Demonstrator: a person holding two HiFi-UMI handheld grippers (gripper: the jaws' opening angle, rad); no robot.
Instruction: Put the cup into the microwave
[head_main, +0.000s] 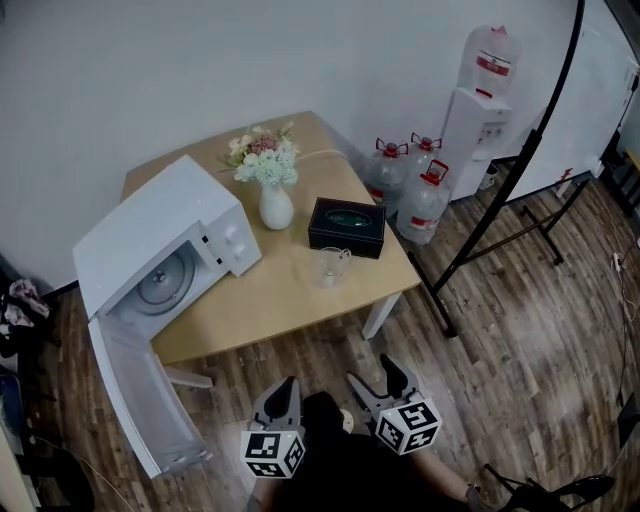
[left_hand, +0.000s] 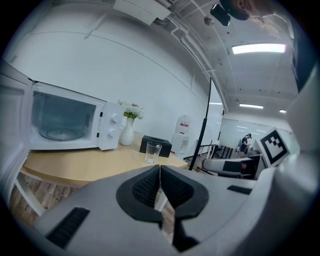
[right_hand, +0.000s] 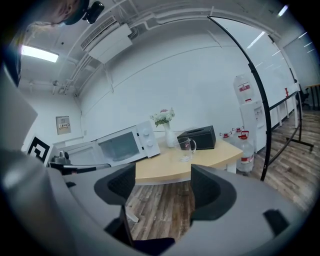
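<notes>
Microwave (head_main: 150, 240) door open; cup (head_main: 331, 266) untouched on table (head_main: 250, 300). Left gripper (head_main: 287, 388) jaws together, right gripper (head_main: 372, 370) jaws apart, empty. Nothing done yet.

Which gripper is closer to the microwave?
Left. In the head view the left gripper is just right of the open door of the microwave; the right gripper is farther right.

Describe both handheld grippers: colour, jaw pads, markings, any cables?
Left gripper and right gripper: grey moulded bodies, jaws lined with dark textured pads. Each carries a white cube printed with black square markers. No cables show. The person's clothing is dark.
</notes>
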